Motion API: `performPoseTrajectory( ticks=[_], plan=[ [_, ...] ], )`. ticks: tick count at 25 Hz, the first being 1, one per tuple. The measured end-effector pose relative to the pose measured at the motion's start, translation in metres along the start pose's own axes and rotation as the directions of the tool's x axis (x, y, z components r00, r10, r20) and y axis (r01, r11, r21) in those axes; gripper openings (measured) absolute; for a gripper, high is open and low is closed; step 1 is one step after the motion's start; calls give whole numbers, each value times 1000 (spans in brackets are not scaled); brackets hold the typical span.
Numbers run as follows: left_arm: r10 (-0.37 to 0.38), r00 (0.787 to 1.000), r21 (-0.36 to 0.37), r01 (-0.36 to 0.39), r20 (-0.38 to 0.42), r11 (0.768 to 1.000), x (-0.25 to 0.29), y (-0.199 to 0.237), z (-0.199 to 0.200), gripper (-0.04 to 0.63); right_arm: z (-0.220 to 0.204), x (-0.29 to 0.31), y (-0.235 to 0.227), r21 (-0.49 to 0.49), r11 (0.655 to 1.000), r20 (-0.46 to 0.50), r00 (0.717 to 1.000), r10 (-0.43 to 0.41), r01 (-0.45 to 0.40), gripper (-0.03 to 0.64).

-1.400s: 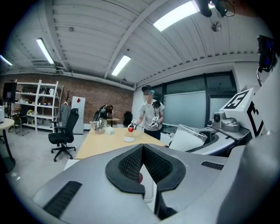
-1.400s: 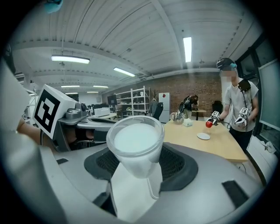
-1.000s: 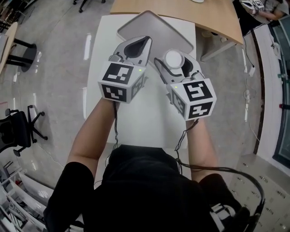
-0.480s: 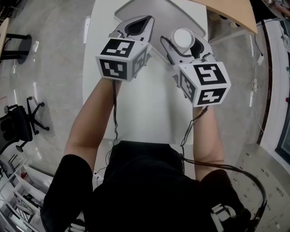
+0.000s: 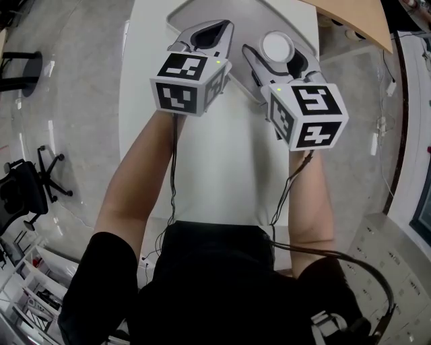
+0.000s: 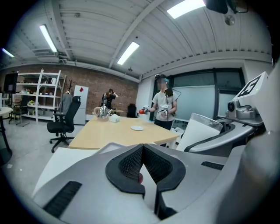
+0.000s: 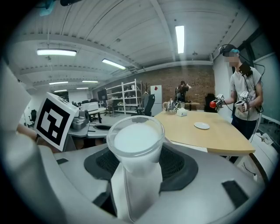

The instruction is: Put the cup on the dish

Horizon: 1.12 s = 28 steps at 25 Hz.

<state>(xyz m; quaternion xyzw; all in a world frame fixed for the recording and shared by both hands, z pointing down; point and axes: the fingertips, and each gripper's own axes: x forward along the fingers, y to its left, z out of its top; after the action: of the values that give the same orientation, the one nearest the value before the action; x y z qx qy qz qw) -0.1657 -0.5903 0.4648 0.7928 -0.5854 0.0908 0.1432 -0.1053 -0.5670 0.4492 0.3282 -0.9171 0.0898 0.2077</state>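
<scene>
A clear plastic cup [image 5: 277, 48] with a white inside is clamped in my right gripper [image 5: 283, 40], which is shut on it. The cup fills the middle of the right gripper view [image 7: 134, 141], upright between the dark pads [image 7: 175, 164]. A grey square dish [image 5: 246, 15] lies at the far end of the white table [image 5: 229, 168]; the cup hangs over its near right part. My left gripper [image 5: 222, 28] is beside it to the left, over the dish's near left edge, shut with nothing inside [image 6: 142, 151]. The cup also shows at right in the left gripper view [image 6: 199, 129].
A wooden table [image 5: 353, 20] stands beyond the white table at the right, with a kettle and a small plate [image 6: 137, 128] on it. A person [image 6: 164, 107] stands behind it. An office chair [image 5: 27, 185] is on the floor to the left.
Both grippers have moved forward over the near edge of the dish, with the cup carried along in the right one. The head camera has tilted, so the dish's far part is cut off.
</scene>
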Motion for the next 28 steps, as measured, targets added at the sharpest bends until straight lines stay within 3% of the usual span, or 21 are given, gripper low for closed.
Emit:
performPoseTrajectory(
  ticks=[7, 28],
  plan=[
    [-4, 1000, -36, 3, -27, 999, 28, 17, -29, -2, -28, 37, -13, 25, 1000, -48, 999, -9, 10, 238],
    [15, 999, 9, -14, -29, 1000, 75, 40, -47, -2, -59, 90, -51, 46, 998, -90, 995, -40, 44, 238]
  ],
)
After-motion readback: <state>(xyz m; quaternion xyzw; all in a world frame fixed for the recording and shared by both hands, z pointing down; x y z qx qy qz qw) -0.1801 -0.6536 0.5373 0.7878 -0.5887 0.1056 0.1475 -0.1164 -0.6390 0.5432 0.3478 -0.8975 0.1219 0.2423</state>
